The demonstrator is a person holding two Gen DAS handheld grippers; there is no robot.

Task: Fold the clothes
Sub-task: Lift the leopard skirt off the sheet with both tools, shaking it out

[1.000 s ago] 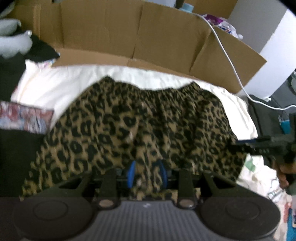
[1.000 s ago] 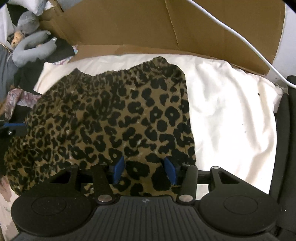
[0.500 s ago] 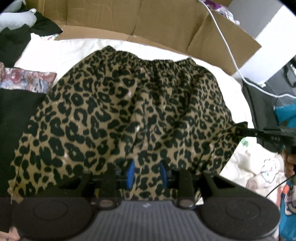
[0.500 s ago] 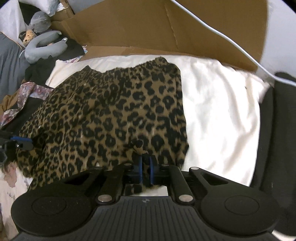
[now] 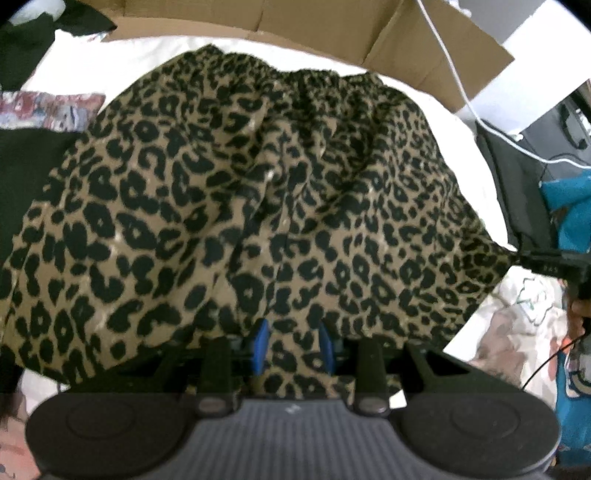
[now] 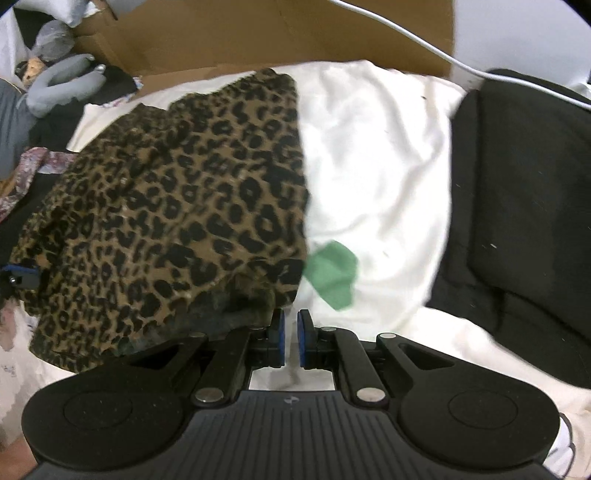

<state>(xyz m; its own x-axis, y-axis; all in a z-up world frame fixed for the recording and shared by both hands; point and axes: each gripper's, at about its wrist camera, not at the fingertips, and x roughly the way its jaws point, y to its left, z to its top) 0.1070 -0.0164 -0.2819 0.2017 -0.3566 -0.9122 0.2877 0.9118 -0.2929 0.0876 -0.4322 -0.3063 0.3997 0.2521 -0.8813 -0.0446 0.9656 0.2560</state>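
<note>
A leopard-print skirt (image 5: 277,184) lies spread on a white sheet (image 5: 443,110), waistband at the far side. My left gripper (image 5: 292,343) is at the near hem, its blue fingers a little apart with bunched fabric filling the gap. The hem runs taut to the right, where my right gripper (image 5: 543,262) pinches the corner. In the right wrist view the right gripper (image 6: 291,332) is almost fully shut at the skirt's (image 6: 184,203) near right corner, which hangs raised with shadow under it. The left gripper (image 6: 20,275) shows at the skirt's left edge.
Brown cardboard (image 6: 258,33) walls the far side, with a white cable (image 5: 454,74) across it. Black fabric (image 6: 517,184) borders the sheet on the right. A green patch (image 6: 332,273) sits on the sheet. A grey plush toy (image 6: 55,70) and patterned cloth (image 5: 48,110) lie left.
My right gripper went from open to shut on the skirt's near right corner, then drew it rightward and up. The left gripper kept its hold while the hem rose and tightened.
</note>
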